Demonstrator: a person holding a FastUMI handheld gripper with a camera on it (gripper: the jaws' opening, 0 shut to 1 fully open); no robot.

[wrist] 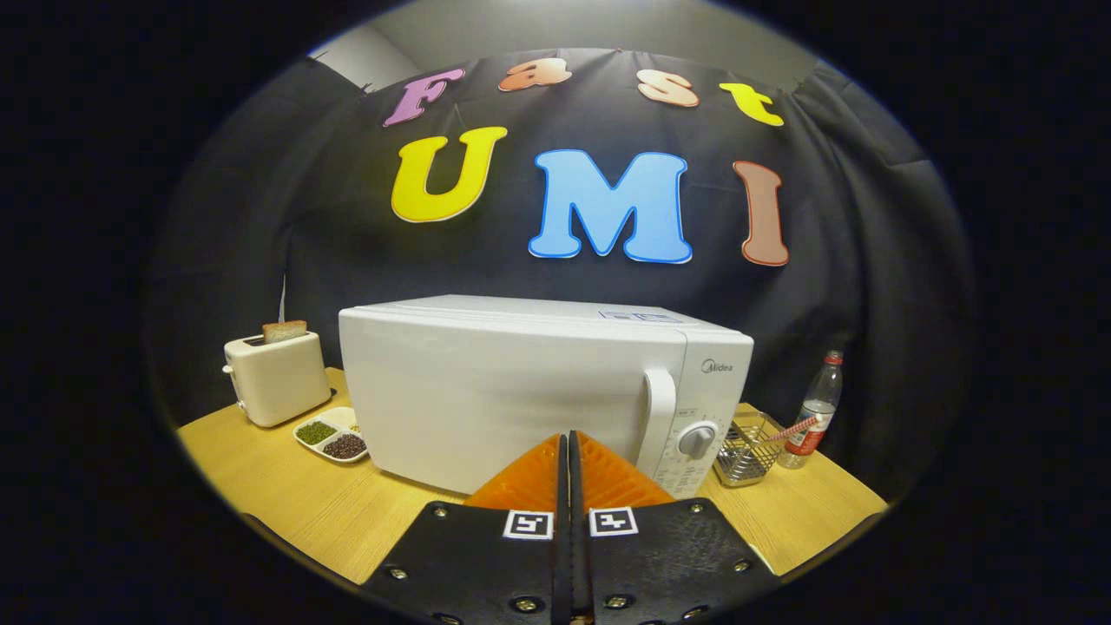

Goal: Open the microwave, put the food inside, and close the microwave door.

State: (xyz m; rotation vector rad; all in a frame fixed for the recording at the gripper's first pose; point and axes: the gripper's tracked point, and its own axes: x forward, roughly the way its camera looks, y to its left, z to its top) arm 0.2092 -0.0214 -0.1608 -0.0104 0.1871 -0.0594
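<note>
A white microwave stands on the wooden table with its door closed. Its upright white handle is at the door's right side, with a round dial on the control panel beside it. My gripper is shut, its orange fingers pressed together with nothing between them. The fingertips sit just in front of the door's lower part, a little left of the handle. A divided white dish with green and dark beans lies left of the microwave.
A cream toaster with a slice of bread sticking up stands at the far left. Right of the microwave are a small wire basket and a plastic bottle with a red label. Black cloth hangs behind.
</note>
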